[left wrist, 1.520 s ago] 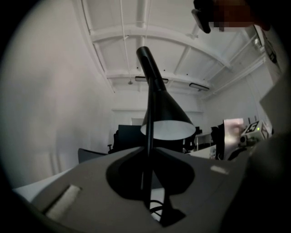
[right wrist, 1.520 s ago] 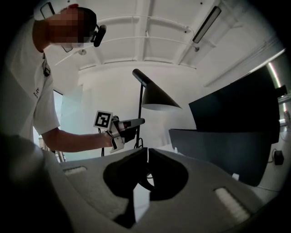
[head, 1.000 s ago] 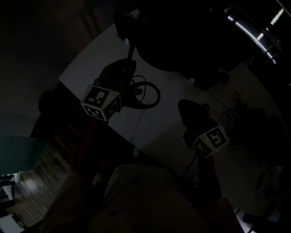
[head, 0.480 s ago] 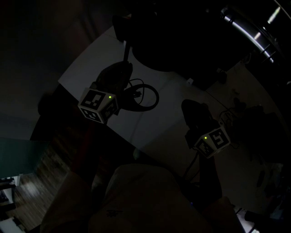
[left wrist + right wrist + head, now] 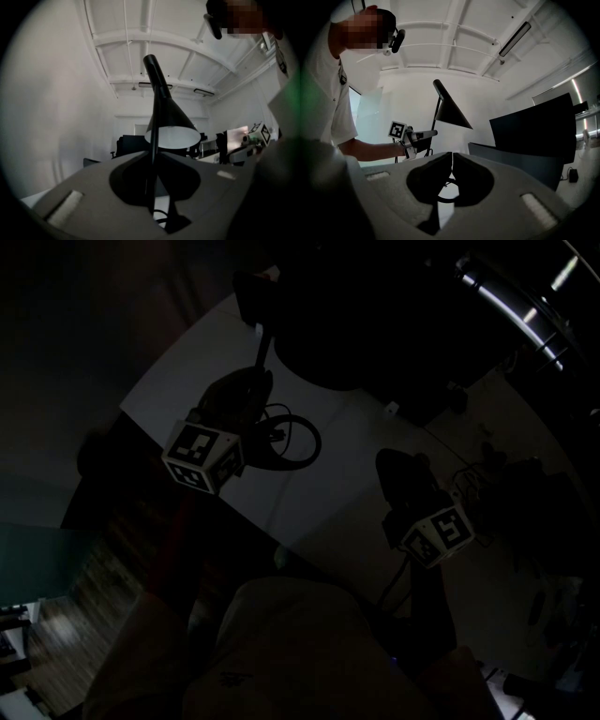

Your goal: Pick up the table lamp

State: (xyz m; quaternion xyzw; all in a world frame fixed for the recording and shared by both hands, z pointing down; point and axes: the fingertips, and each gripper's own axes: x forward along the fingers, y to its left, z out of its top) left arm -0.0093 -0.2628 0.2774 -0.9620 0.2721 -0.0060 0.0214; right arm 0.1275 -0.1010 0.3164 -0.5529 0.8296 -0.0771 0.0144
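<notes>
The black table lamp (image 5: 169,123) has a cone shade and a thin stem. In the left gripper view the stem runs straight down between the jaws, and my left gripper (image 5: 152,187) is shut on it. In the dark head view the left gripper (image 5: 251,388) reaches to the stem (image 5: 262,348) under the shade's dark mass. The lamp's cable (image 5: 298,442) lies looped on the white table (image 5: 309,498). My right gripper (image 5: 394,465) hovers to the right, apart from the lamp. Its jaws (image 5: 452,161) meet with nothing between them. The right gripper view shows the lamp (image 5: 449,112) and the left gripper (image 5: 427,134) ahead.
A dark monitor (image 5: 534,131) stands at the right in the right gripper view. Office chairs and desks (image 5: 131,143) sit in the far background. The table's near edge (image 5: 234,507) runs diagonally in front of my body. Clutter lies on the surface at the right (image 5: 487,465).
The cable loop has drawn in slightly towards the lamp. Both grippers keep about the same places.
</notes>
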